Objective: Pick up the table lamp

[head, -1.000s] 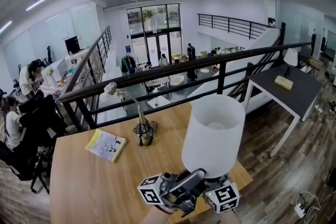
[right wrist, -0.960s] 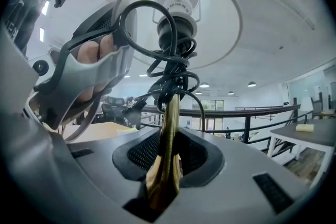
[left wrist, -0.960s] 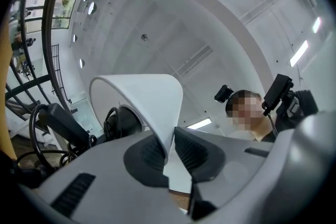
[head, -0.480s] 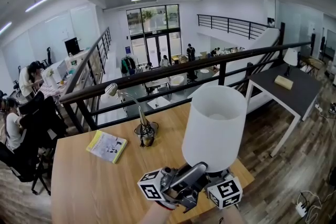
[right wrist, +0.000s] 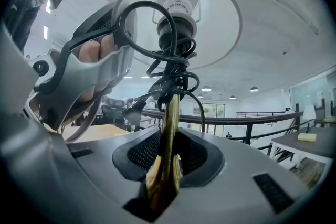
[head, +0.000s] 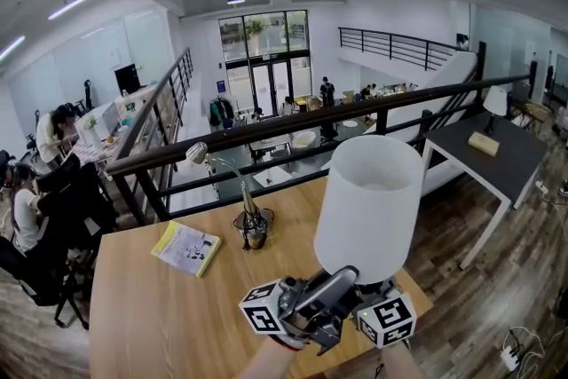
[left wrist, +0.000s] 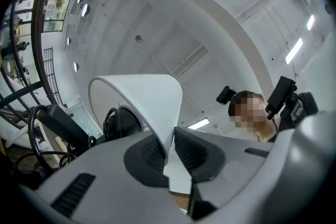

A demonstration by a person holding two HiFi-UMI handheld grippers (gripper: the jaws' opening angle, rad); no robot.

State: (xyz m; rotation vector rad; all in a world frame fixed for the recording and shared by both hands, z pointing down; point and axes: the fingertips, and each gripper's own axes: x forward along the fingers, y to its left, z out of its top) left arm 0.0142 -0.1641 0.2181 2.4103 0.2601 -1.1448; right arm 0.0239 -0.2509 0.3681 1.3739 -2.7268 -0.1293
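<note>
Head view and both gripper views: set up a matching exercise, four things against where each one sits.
Things: 1 white shade; 2 brass stem; 3 yellow book; 4 gooseneck lamp.
Places: A flat on the table; B clamped by the right gripper; C upright on the table near the railing; D rim pinched by the left gripper.
Pairs: 1-D; 2-B; 3-A; 4-C.
</note>
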